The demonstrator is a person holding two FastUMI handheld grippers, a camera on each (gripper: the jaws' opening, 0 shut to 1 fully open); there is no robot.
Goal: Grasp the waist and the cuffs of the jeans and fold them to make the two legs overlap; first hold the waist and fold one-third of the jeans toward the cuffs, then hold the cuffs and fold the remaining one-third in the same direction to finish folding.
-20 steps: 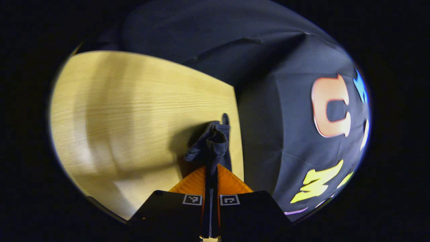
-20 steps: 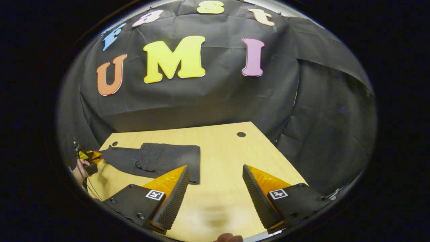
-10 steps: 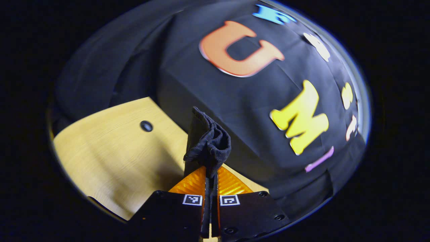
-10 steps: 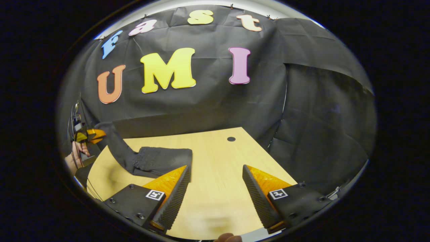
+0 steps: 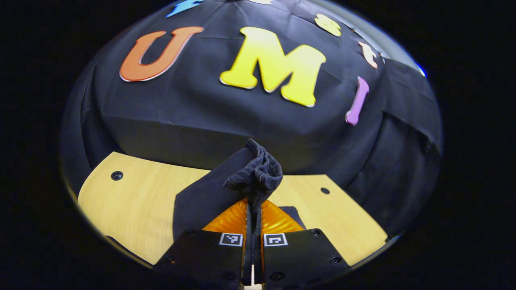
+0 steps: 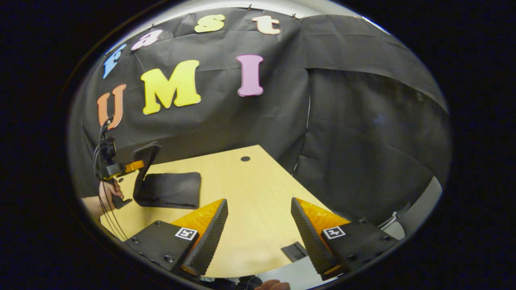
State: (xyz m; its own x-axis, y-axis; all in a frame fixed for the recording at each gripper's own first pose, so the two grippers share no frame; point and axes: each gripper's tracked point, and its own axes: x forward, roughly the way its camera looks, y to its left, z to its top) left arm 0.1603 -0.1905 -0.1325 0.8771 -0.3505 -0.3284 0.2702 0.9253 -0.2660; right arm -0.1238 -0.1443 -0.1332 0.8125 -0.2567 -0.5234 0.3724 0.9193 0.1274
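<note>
The last fold looks under way: the left claw [image 5: 254, 203], at bottom centre of the left gripper view, is pinching the bunched cuffs [image 5: 256, 177] of the jeans [image 6: 167, 189], lifted above the folded bundle at left of the right gripper view. Next it should carry them over and lay them flat (how the layers align is hard to judge). The right claw [image 6: 258, 225] hangs spread over bare worktop [image 6: 250, 193], whose right edge is near.
</note>
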